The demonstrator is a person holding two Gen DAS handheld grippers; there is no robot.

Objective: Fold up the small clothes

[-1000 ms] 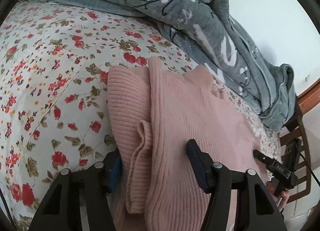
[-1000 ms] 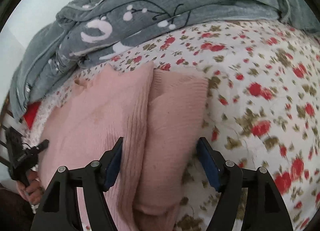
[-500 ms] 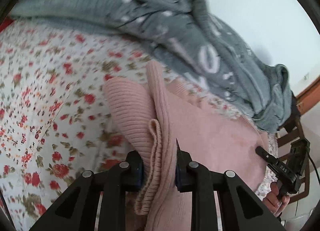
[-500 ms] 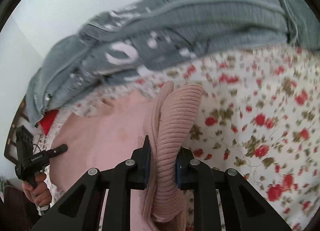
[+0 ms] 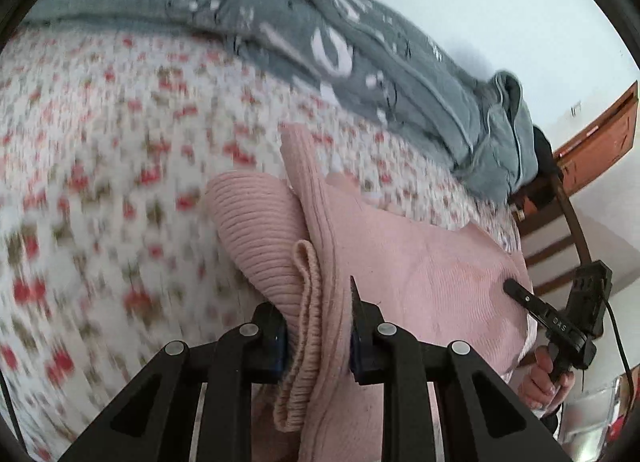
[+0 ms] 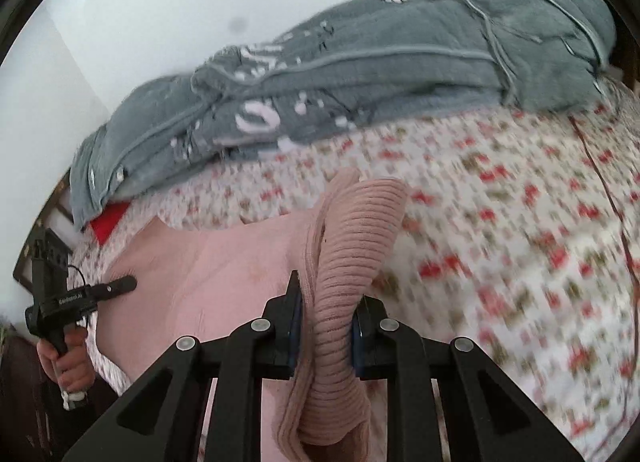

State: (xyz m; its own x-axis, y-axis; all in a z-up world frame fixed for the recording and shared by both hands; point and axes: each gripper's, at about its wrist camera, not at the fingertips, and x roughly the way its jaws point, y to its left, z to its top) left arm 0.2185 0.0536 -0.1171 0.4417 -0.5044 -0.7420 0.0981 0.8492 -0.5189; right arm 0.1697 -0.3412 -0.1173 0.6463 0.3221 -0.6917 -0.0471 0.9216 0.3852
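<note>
While each pair of jaws has just been closing, both now pinch the same garment: the left gripper is clamped on a bunched ribbed cuff and hem of the pink ribbed-knit sweater, and the right gripper is clamped on the thick ribbed sleeve roll at the sweater's other side. Each grip stands narrow, only as wide as the squeezed knit allows. Holding both near corners at once looks meant to keep the hem taut and level, so the lower half can be carried over the upper half in one fold, I judge.

Beyond the grippers, the sweater's far part lies flat on the white bed sheet printed with red flowers, near the bed's front edge, its sleeves already turned in. Along the bed's far edge, against the wall, a rumpled grey blanket with white lettering is heaped, well apart from the sweater. Each wrist view also shows the person's other hand gripping its handle.
</note>
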